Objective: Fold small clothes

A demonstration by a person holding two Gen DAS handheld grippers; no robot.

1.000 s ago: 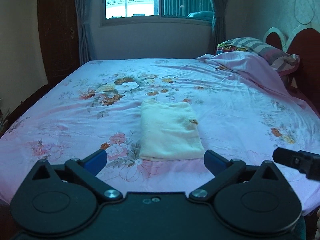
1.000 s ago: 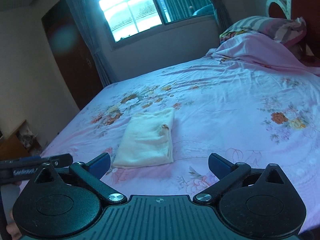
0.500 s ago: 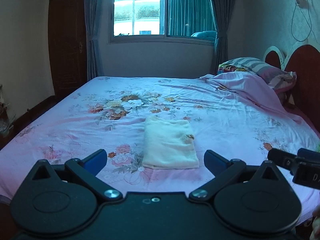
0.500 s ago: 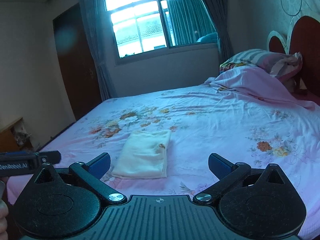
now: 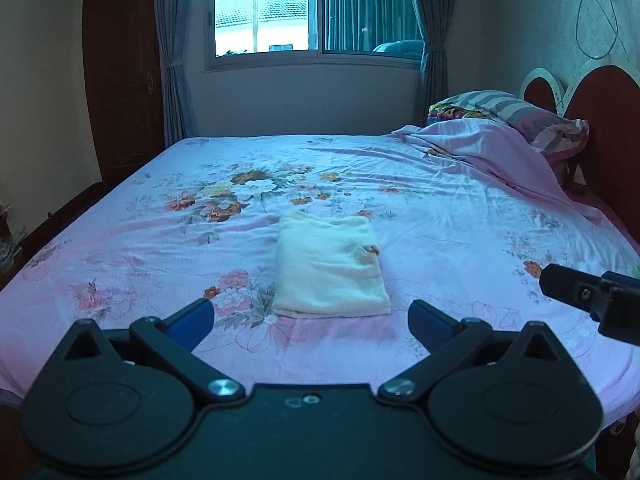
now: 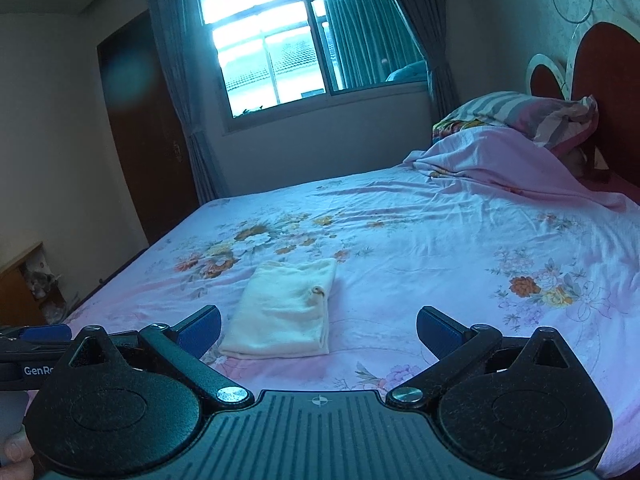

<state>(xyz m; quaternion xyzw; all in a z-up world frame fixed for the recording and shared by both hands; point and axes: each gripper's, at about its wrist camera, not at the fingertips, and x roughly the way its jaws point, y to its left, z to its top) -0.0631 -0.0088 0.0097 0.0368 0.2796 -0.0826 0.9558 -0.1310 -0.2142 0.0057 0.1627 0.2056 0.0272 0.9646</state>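
Observation:
A small cream garment (image 5: 330, 264) lies folded into a neat rectangle on the floral pink bedsheet (image 5: 440, 216), near the bed's front edge. In the right wrist view the same folded garment (image 6: 282, 314) sits left of centre. My left gripper (image 5: 310, 318) is open, held back from the garment's near edge, with nothing between its blue pads. My right gripper (image 6: 318, 330) is open too and empty, to the right of the garment. Part of the right gripper's finger (image 5: 588, 294) shows at the right edge of the left wrist view.
A bunched pink blanket (image 5: 492, 148) and striped pillows (image 5: 516, 116) lie by the red headboard (image 5: 600, 112) at the right. A window (image 5: 316, 12) with curtains is on the far wall. A dark wardrobe (image 5: 120, 72) stands at the left.
Both grippers have drawn back and tilted up from the garment, so more of the room and window shows. The folded garment has stayed still.

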